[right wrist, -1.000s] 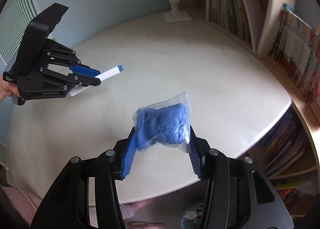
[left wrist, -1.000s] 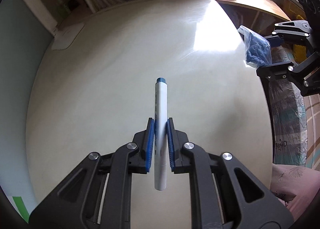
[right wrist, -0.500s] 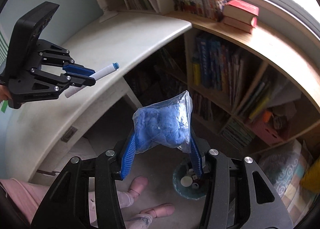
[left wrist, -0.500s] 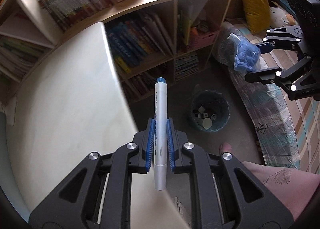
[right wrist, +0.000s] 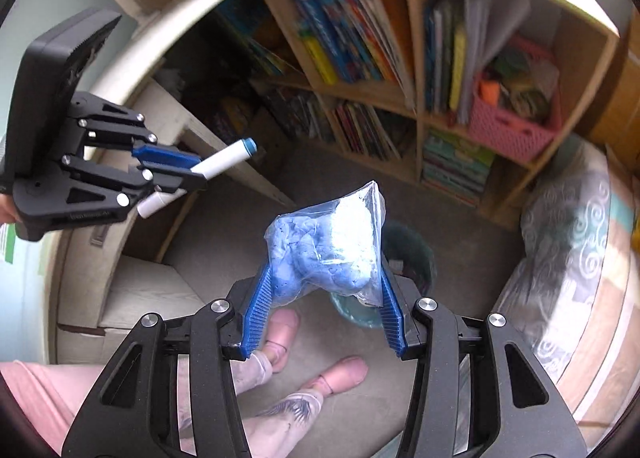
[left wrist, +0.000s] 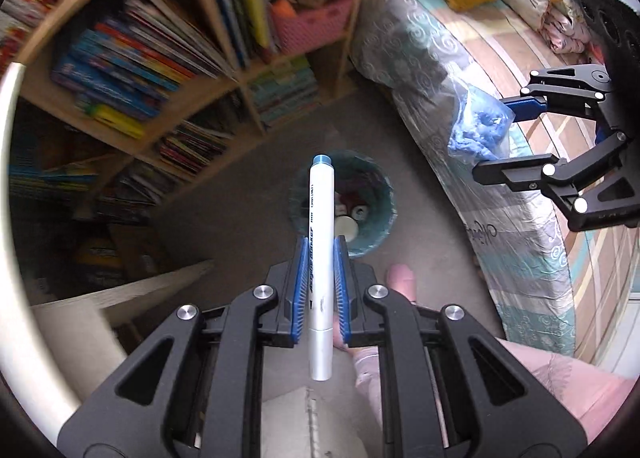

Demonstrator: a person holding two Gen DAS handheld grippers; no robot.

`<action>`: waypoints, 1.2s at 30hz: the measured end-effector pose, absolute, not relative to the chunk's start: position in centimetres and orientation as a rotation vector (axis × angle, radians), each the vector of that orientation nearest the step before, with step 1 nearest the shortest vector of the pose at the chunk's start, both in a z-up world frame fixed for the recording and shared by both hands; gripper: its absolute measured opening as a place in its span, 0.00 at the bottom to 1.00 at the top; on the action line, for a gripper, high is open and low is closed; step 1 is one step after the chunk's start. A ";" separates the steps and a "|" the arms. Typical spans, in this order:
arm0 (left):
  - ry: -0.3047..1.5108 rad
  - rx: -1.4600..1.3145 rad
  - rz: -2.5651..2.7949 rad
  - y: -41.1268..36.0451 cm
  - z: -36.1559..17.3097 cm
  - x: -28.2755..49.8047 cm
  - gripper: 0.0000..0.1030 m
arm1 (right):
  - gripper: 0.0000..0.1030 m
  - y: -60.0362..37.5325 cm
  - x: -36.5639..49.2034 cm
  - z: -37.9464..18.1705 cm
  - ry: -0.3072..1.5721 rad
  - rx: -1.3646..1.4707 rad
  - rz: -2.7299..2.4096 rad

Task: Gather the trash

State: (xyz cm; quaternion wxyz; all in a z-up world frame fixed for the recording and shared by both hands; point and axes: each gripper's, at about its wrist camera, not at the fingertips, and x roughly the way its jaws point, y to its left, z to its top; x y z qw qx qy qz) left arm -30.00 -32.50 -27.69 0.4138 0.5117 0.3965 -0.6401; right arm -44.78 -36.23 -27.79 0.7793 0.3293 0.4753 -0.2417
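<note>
We're looking down off the desk's edge now, and both tongs are loaded. Our left gripper [left wrist: 321, 286] is clenched on a white marker [left wrist: 321, 258], blue pads pressed flat against the barrel on either side; its blue cap points forward, the bare end sticks out behind the fingers. From the right wrist view the same left gripper [right wrist: 176, 170] sits up at the left, just beside the white rim of the desk [right wrist: 168, 30], with the marker [right wrist: 224, 160] jutting out toward the bookshelf [right wrist: 416, 70].

Our right gripper [right wrist: 324, 298] is grasping a clear plastic bag [right wrist: 332, 250] stuffed with something blue and lumpy, the jaws set wide around its bulk. In the left wrist view that right gripper [left wrist: 504, 134] hangs at the right, in front of the patterned bed cover [left wrist: 528, 258], the bag [left wrist: 478, 126] pinched between its fingers.

Down on the grey floor sits the teal bin [left wrist: 376, 214], with scraps already lying inside; the marker's tip lines up over its rim in the left wrist view. In the right wrist view the bin [right wrist: 416, 254] is mostly hidden behind the bag, so we can't tell exactly how the bag stands over it. Our feet in pink slippers [right wrist: 348, 372] rest just beside it, and a pink basket [right wrist: 508, 130] sits in the shelf.
</note>
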 end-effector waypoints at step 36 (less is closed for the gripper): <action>1.081 1.424 -1.527 -35.5 -40.4 -34.6 0.56 | 0.77 -40.4 -51.4 -39.8 0.978 0.926 -0.559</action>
